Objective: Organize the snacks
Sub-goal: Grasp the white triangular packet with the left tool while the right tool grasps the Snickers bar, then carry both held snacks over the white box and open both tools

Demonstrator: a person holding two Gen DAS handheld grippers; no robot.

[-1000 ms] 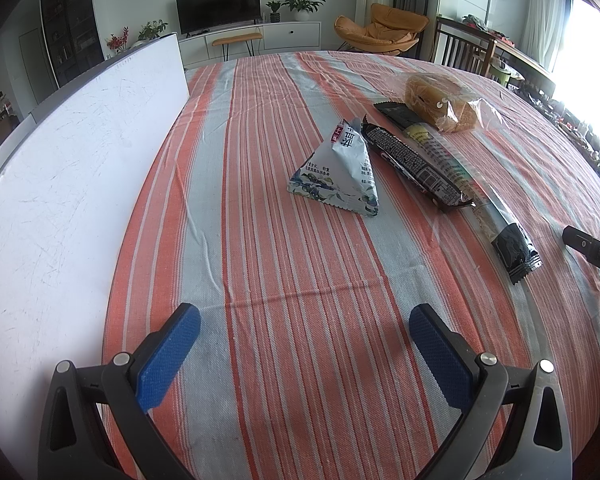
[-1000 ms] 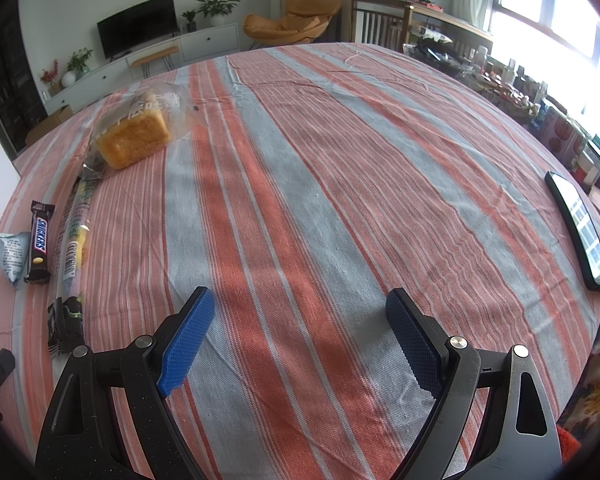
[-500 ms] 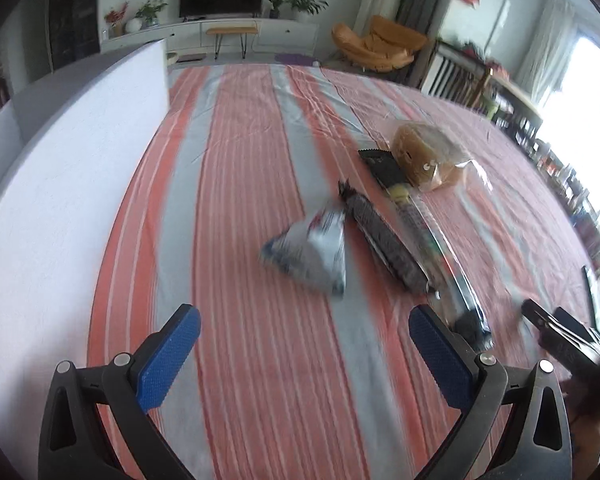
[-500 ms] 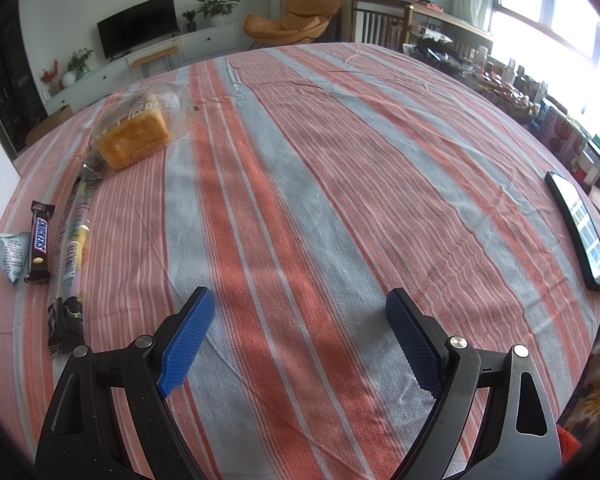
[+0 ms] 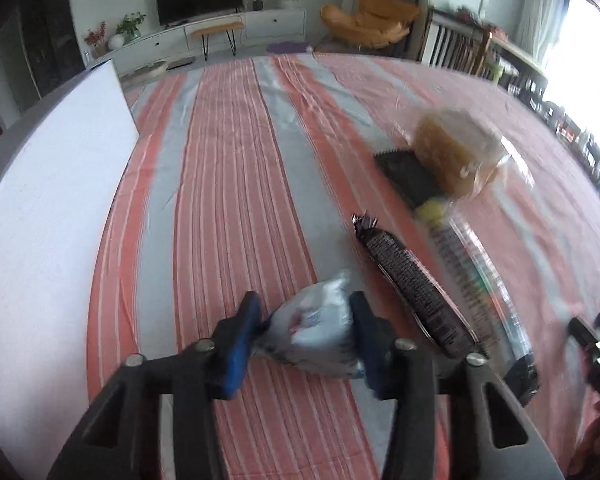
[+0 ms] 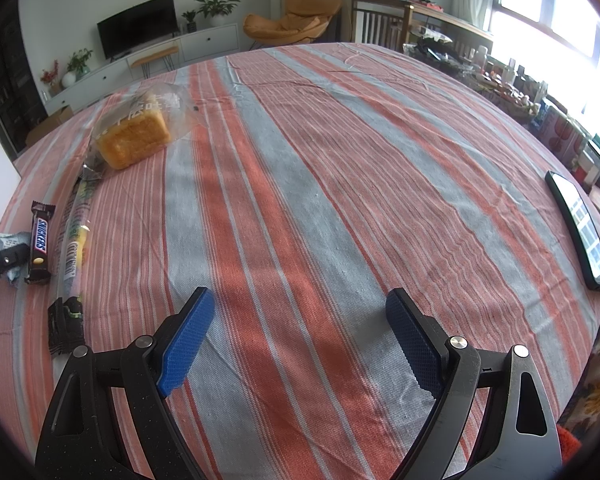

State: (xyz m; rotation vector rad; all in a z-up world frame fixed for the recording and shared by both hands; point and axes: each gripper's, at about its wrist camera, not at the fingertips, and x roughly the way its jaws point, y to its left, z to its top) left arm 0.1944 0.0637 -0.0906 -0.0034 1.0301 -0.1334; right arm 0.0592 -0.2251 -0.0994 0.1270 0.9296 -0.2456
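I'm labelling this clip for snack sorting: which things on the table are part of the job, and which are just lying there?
Part of the job:
- white-and-blue snack packet, between the pads of the closing left gripper
- Snickers bar
- long clear-wrapped snack stick
- bagged bread loaf

Just lying about:
- phone near the table's right edge
- white board on the left
- right gripper, open and empty

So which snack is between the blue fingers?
The small white-and-blue foil snack packet, sitting between the left hand-held gripper as its jaws close. The brown chocolate bar lies apart, beside it.
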